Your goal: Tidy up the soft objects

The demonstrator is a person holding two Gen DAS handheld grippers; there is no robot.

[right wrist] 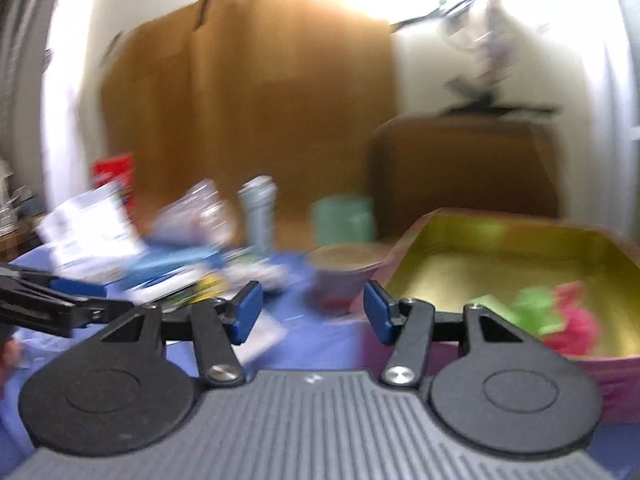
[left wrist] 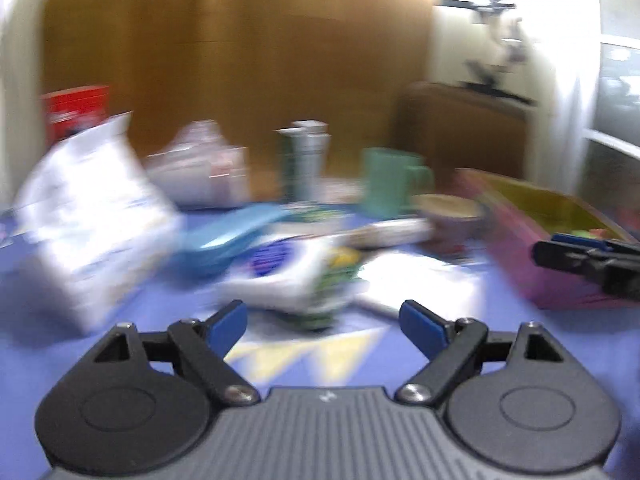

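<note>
both grippers apart, empty: left gripper (left wrist: 322,326) facing pouch (left wrist: 296,276), right gripper (right wrist: 313,312) beside pink box (right wrist: 612,376)

Glossy gold-lined box (right wrist: 500,248); matt blue cloth table cover (left wrist: 168,320); brown cardboard backdrop (left wrist: 240,60).

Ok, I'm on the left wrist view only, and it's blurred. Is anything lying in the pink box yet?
Observer: Yes. The right wrist view looks into the pink box. A green soft thing and a pink soft thing lie side by side on its gold floor, near the front right corner.
Operator: Good. I only see the right gripper from the side. Is it carrying something?
Observer: No. The right gripper has its fingers apart, with nothing between them.
</note>
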